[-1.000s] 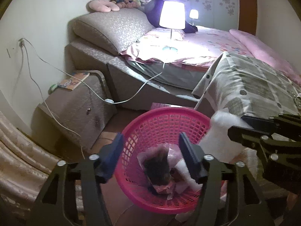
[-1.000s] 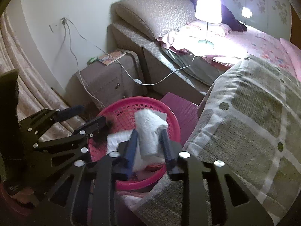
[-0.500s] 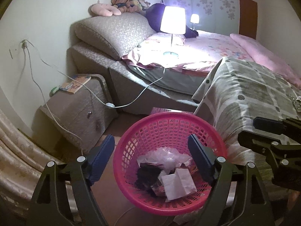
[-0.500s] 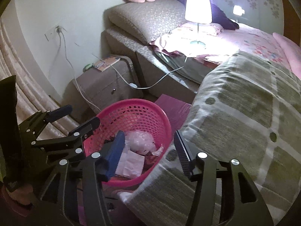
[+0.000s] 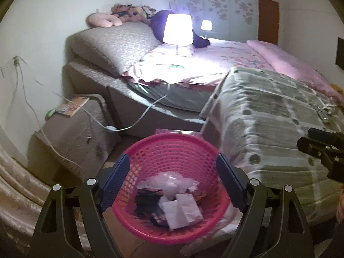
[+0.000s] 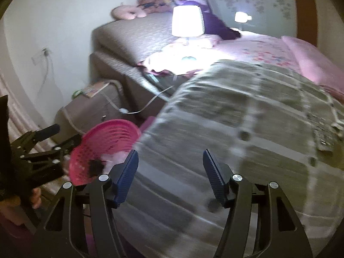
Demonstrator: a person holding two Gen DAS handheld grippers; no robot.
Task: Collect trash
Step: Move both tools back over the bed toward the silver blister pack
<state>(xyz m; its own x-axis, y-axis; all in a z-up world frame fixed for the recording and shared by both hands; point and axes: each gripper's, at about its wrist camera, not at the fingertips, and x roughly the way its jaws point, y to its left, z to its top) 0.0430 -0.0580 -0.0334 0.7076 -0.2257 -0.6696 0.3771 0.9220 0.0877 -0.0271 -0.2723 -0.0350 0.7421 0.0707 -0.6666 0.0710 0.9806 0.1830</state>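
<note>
Trash [image 5: 172, 197] lies in pink basket [image 5: 172, 148] on the floor beside bed [image 5: 215, 58]. Left tool [image 5: 172, 185] released, jaws wide either side of basket, nothing gripped. Right tool [image 6: 171, 176] jaws opening, empty, over checked blanket [image 6: 247, 118]. Lit lamp [image 5: 177, 32] on bed.

The right gripper [image 6: 171, 174] sits at six o'clock, its jaws opening with nothing between them, over the blurred checked quilt [image 6: 247, 129]. At nine o'clock the pink basket [image 6: 103, 142] holds crumpled trash [image 6: 111, 158], with the left gripper [image 6: 62, 144] just beside it. A lit lamp [image 6: 187, 21] glows at twelve o'clock on the bed [image 6: 258, 47].
</note>
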